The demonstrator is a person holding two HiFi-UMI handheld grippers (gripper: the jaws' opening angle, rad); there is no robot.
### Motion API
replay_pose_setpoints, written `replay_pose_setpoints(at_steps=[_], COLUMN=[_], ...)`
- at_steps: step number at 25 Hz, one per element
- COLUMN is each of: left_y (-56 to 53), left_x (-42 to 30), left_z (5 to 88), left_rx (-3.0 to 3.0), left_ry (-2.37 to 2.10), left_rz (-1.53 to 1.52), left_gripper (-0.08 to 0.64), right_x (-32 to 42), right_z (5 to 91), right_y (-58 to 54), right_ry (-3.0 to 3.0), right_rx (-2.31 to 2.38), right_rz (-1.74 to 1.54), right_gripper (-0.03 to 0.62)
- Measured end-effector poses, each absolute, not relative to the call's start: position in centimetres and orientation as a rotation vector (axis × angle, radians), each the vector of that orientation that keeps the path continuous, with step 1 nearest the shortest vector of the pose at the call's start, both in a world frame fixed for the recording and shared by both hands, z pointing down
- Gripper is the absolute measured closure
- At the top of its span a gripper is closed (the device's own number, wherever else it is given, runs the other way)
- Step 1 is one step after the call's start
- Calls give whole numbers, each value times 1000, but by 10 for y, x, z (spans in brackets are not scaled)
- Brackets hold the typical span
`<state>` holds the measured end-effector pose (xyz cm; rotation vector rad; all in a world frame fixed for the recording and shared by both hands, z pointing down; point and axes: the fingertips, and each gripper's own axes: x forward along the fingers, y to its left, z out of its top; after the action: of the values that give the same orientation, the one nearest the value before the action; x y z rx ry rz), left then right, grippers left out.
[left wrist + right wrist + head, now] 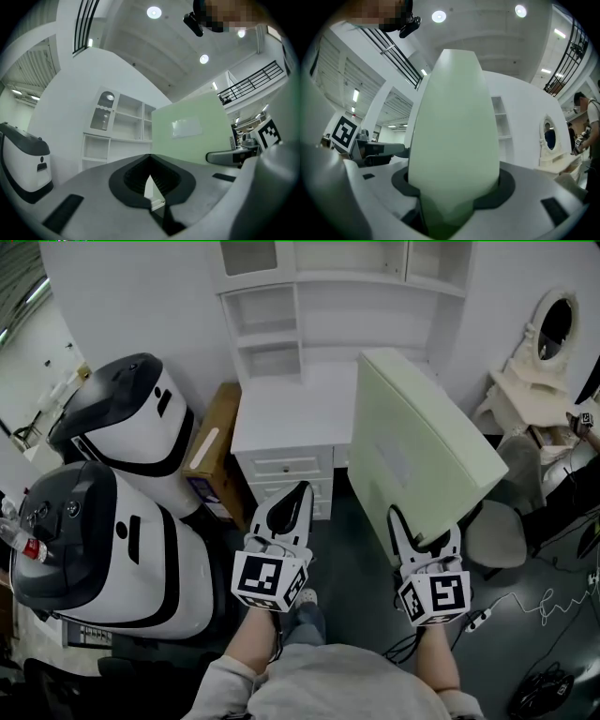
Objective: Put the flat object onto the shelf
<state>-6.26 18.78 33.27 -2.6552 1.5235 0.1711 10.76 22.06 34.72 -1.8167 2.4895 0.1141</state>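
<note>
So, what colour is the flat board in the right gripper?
The flat board is pale green; head view shows it best.

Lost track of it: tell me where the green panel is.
Head view, right of centre: the green panel is clamped in the right gripper, beside the white desk's right edge.

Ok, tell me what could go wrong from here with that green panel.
1. The right claw alone grips the large pale green flat panel by its lower edge. It leans and may pivot or slip, and the shut left claw gives no support.
2. The shelf openings above the white desk look narrow beside the panel, so it may strike the frame.
</note>
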Motion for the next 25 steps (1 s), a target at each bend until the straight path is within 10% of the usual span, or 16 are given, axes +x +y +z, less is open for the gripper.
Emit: replay_pose_setpoints(at_steps=[25], left_y=[-49], left_x=[-99], left_z=[326], left_rx=[-2761], left_ry=[1315], left_rz=[157], left_gripper=[546], right_x=[65], right_z=[341], right_y=[12], right_ry=[2336], right_rx=[-1972], right_rz=[110], right_gripper=[310])
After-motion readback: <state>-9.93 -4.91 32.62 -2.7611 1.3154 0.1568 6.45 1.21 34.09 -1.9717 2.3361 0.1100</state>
